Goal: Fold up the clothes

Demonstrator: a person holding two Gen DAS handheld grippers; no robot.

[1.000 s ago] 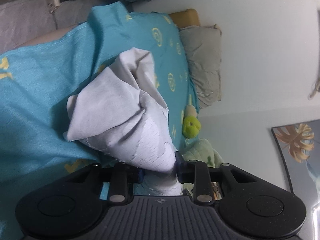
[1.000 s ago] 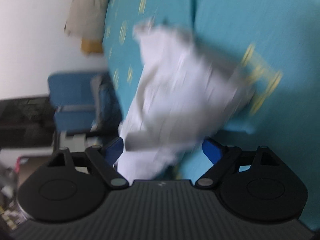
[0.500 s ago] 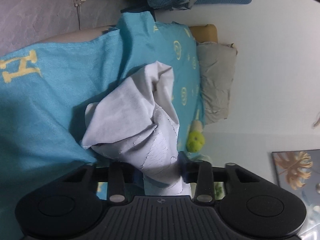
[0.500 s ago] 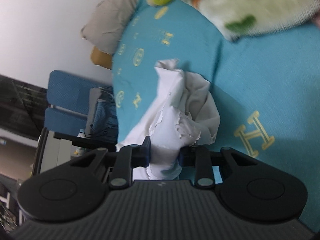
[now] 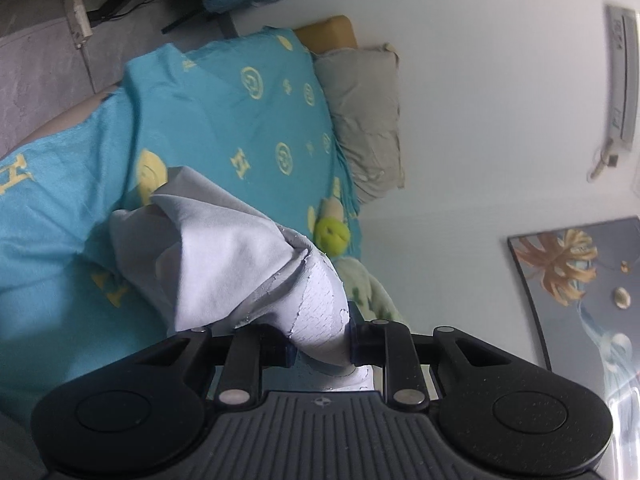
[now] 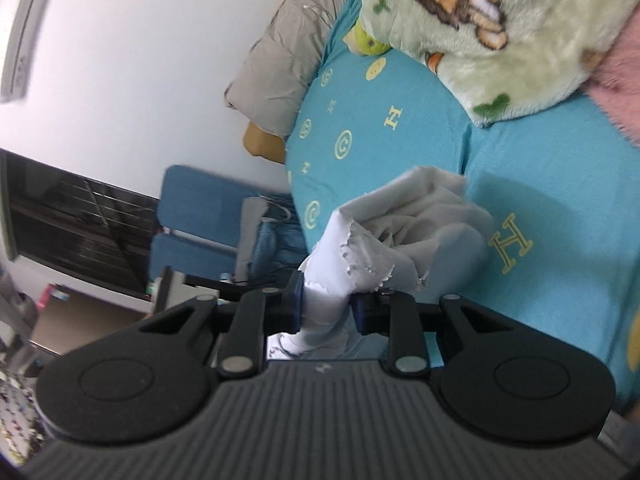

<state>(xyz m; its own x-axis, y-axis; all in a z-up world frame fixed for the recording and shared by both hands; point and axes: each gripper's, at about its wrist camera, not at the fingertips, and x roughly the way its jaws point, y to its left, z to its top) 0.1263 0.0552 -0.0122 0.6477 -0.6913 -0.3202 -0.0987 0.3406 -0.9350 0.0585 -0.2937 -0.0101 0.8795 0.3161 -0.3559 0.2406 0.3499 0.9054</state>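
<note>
both tools, left point(image 5: 320, 350) and right point(image 6: 326, 312), still clench the white garment point(image 5: 224, 256), now lifted higher.

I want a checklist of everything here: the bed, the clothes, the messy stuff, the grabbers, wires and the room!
Surface: bed sheet, turquoise with yellow symbols.
Job's things: white garment, bunched, lifted off the sheet at both pinched ends.
Clutter: grey pillow; green plush blanket; yellow-green toy.
Grippers: left gripper and right gripper each shut on the garment.
Cables: power strip with cord on the floor.
Surroundings: blue chair; wall picture.
</note>
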